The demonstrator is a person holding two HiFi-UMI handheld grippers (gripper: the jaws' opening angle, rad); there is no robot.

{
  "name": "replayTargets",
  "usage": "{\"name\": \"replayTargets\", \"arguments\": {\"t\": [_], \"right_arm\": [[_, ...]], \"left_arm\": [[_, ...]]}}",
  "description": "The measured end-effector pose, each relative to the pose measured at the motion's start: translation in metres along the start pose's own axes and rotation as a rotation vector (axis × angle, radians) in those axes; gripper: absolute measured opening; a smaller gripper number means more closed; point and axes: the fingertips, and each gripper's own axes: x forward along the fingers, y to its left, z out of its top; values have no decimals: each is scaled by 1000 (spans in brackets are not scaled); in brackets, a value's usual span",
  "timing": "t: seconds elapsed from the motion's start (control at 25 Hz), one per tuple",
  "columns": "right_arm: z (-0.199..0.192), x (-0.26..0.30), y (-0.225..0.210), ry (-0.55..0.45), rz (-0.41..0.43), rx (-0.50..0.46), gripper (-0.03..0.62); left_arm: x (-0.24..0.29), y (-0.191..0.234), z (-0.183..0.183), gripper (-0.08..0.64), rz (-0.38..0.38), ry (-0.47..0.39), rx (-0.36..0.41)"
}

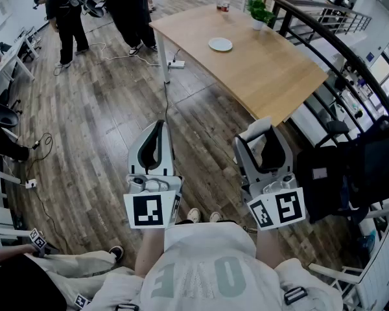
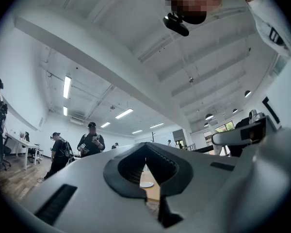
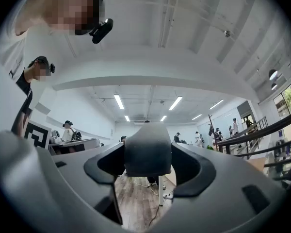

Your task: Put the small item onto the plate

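Note:
The white plate point(image 1: 220, 44) lies on a far wooden table point(image 1: 272, 76), well ahead of both grippers; through the left jaws it shows as a small plate point(image 2: 146, 184). I hold both grippers close to my chest above the wood floor. My left gripper point(image 1: 154, 135) point(image 2: 146, 171) has its jaws together, leaving only a narrow diamond gap with nothing in it. My right gripper point(image 1: 267, 140) point(image 3: 148, 152) stands wide, its pads against a dark grey rounded item point(image 3: 148, 147) point(image 1: 272, 151) that fills the space between them.
A potted plant point(image 1: 259, 11) and bottles point(image 1: 222, 4) stand at the table's far end. Two people point(image 1: 68, 18) stand at the back left. A black railing point(image 1: 340, 44) runs along the right, a power strip point(image 1: 176, 63) lies by the table leg, and dark seats point(image 1: 363, 167) sit at my right.

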Motion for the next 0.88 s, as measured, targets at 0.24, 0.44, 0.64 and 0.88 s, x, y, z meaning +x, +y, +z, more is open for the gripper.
{"name": "replayTargets", "arguments": {"t": [0.24, 0.44, 0.64, 0.88], "right_arm": [[-4, 14, 7, 2, -11, 5, 307], [-2, 24, 13, -24, -29, -10, 307], [-1, 31, 19, -38, -64, -25, 307], [-5, 35, -2, -24, -138, -22, 307]], "left_arm": [[6, 21, -1, 8, 8, -5, 0], [12, 40, -7, 8, -1, -7, -8], [16, 56, -9, 8, -22, -14, -26], [26, 59, -15, 8, -51, -16, -35]]}}
